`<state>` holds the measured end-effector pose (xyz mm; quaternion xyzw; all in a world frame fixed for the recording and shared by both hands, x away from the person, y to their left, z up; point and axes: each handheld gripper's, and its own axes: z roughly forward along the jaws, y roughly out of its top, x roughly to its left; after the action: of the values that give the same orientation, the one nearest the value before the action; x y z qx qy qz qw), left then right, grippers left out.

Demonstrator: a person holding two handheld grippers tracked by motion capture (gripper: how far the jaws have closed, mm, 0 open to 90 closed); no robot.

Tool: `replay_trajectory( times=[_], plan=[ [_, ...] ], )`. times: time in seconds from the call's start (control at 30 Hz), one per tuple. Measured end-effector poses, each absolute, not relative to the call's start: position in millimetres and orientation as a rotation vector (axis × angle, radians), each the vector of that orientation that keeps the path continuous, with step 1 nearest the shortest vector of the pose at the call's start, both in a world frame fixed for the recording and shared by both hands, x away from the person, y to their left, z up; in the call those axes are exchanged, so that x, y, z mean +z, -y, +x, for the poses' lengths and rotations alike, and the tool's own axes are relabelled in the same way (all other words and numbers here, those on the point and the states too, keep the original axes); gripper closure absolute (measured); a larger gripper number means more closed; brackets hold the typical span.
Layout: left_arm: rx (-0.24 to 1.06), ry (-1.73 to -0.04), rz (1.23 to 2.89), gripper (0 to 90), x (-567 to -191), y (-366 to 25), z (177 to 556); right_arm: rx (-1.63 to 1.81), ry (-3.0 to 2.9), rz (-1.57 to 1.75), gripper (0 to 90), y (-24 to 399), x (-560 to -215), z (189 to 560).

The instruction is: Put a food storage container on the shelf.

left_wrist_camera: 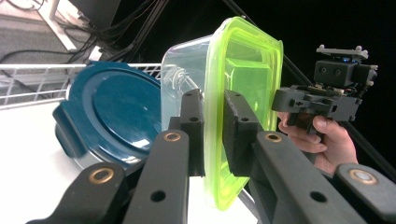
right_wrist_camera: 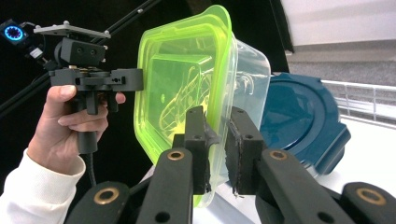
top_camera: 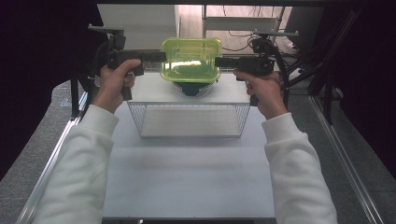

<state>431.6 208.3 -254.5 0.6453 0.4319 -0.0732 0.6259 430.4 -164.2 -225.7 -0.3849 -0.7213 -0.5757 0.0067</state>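
L gripper (top_camera: 159, 56) pinches the left rim of the clear container w/ green lid (top_camera: 191, 58), held in the air above the blue-lidded container (top_camera: 190, 88) at the worktop's (top_camera: 187, 177) far edge, behind the wire basket (top_camera: 189, 120). R gripper (top_camera: 222, 61) clamps its right rim.

The clear container (top_camera: 191, 70) with a yellow-green lid (top_camera: 191, 55) hangs level, lid up, above the blue-lidded container (top_camera: 189, 87).

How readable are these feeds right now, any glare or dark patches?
High view: glare washes the yellow-green lid, surroundings dark. Left gripper view: lid and blue-lidded container sharp, background black. Right gripper view: lid's relief crisp, bright window strip top right.
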Motion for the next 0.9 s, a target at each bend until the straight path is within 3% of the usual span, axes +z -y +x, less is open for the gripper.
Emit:
replay_trajectory(
  times=[0.53,0.9],
  plan=[
    [-0.222,-1.133,1.489,79.7,-274,-200,468,-1.644,2.167,-1.397,78.8,164,-244,477],
    [-0.329,-1.184,1.388,74.0,-290,-204,494,-1.576,1.957,-1.556,70.0,159,-265,511]
  ],
)
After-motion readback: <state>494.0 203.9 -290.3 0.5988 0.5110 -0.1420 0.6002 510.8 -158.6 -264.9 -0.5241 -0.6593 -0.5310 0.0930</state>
